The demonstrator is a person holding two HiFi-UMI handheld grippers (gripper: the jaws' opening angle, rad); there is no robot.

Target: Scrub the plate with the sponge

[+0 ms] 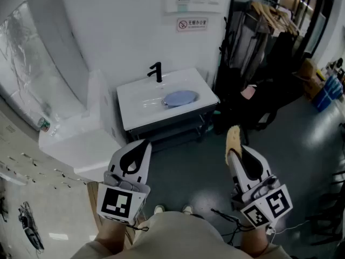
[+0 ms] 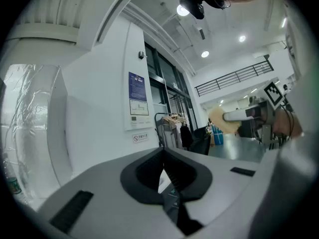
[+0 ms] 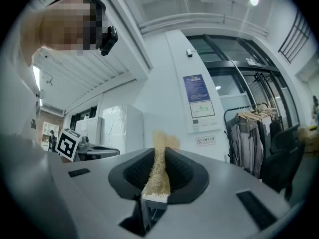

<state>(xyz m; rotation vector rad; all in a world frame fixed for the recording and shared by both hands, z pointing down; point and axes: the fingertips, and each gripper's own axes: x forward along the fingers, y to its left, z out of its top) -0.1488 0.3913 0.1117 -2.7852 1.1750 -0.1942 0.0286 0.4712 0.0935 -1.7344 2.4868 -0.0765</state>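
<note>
A blue plate [image 1: 180,97] lies in the basin of a white sink [image 1: 135,99] against the wall, under a black faucet [image 1: 156,72]. Both grippers are held level well short of the sink, over the grey floor. My left gripper [image 1: 136,146] [image 2: 163,171] is shut with nothing between its jaws. My right gripper [image 1: 235,151] [image 3: 158,156] is shut on a tan, fibrous sponge [image 1: 233,135] [image 3: 159,168], which stands on edge and sticks out past the jaws. The left gripper view also catches that sponge [image 2: 219,119] off to the right.
White film-wrapped appliances [image 1: 48,63] stand left of the sink. A clothes rack with hangers [image 1: 269,20] and dark garments is to its right, with a blue bin [image 1: 329,93] further right. Wall signs [image 1: 192,24] hang above the sink. The person's shoes [image 1: 171,209] show below.
</note>
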